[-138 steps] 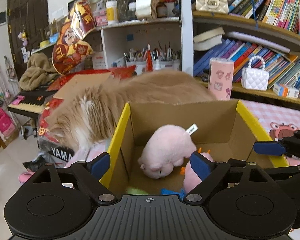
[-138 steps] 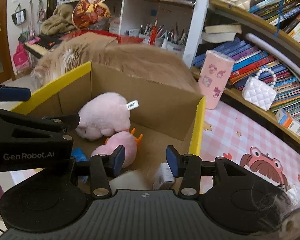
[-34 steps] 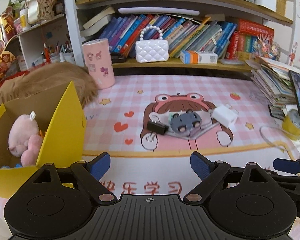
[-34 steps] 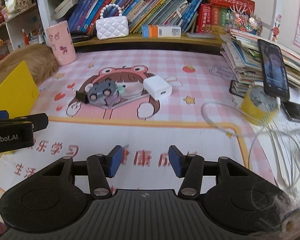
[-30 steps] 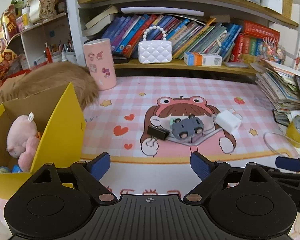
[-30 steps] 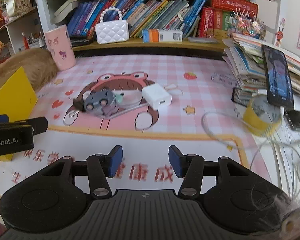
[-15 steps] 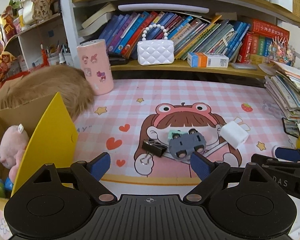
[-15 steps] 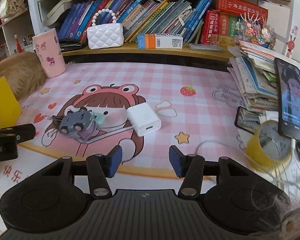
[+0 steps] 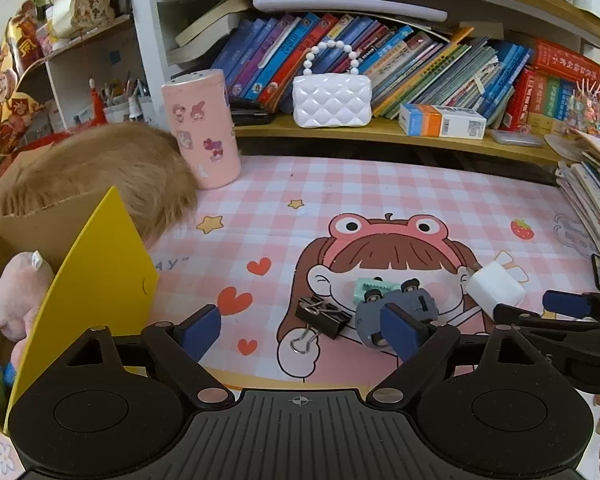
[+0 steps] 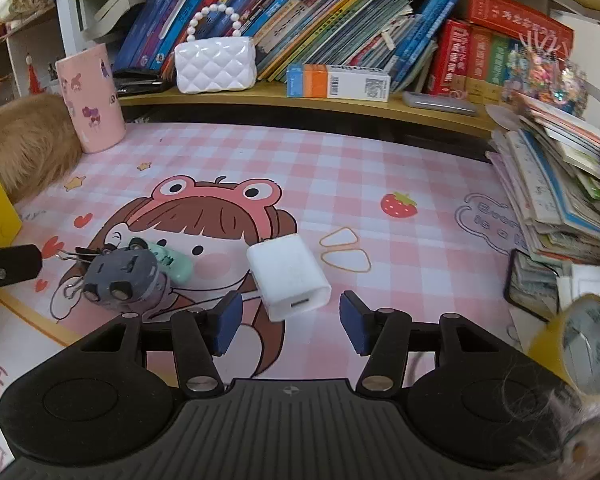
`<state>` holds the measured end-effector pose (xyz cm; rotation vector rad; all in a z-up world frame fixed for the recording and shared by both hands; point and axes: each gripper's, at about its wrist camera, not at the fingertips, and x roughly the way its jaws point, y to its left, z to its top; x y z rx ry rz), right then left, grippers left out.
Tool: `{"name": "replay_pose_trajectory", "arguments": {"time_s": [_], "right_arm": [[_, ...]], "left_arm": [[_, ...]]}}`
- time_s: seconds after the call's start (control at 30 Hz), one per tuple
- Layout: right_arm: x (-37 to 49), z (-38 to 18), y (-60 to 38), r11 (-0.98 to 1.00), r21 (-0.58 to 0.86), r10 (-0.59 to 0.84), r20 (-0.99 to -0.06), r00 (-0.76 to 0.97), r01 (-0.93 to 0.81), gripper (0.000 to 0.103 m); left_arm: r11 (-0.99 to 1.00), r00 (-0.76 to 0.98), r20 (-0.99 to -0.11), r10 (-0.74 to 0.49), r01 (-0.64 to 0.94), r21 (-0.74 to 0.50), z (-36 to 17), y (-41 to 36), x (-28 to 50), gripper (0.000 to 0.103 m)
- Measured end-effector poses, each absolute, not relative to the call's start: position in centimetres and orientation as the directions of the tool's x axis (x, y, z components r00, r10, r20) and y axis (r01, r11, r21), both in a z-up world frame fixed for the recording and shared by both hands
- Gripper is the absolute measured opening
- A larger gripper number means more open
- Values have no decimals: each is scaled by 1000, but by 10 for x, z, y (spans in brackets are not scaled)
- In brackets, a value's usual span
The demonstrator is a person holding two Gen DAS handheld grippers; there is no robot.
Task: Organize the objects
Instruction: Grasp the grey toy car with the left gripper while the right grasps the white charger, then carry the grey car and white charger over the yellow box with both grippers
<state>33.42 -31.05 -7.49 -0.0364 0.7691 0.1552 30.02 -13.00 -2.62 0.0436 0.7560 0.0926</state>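
We've got both grippers over the pink mat. The right gripper (image 10: 287, 322) has its jaws released, just been widening, nothing pinched yet, lined up just short of the white charger (image 10: 288, 276) lying mid-surface. The left gripper (image 9: 300, 330) hangs wide open near the grey toy car (image 9: 396, 312) and binder clip (image 9: 320, 316). Best bet: straddle the charger's narrow sides squarely, then carry it to the yellow box (image 9: 96, 276).

Ahead of you a pink checked desk mat (image 10: 380, 160) with a cartoon girl covers the desk. Beyond it runs a wooden shelf (image 10: 340, 100) packed with leaning books (image 9: 440, 56); farther left stands a white shelving unit (image 9: 100, 76) with pens.
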Motion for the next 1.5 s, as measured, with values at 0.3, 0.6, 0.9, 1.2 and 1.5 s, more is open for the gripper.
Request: {"name": "replay_pose_trajectory", "arguments": {"time_s": [0.3,0.6,0.9,1.2,1.5], "right_arm": [[362,-93,-305,981,9,144,-710,689,-196,57],[380,-103,-303,978,17,157,-706,691,-206,53],[368,-95,-321,985,69,159,-701,695,-156,41],[342,-89,-342,992,83,126,-718,685,-96,41],[325,-80,-343,991,86,132,-716,686,-101,41]], "left_arm": [[993,721,-684,115,-85,77,-25,-132,302,89],[994,722,-684,103,-90,54,-25,-136,303,89],[1000,720,-694,19,-27,0,-31,-154,314,89],[999,645,-764,-6,-23,-27,-63,-173,345,84],[997,608,-793,-25,-44,-65,-78,-174,355,63]]}}
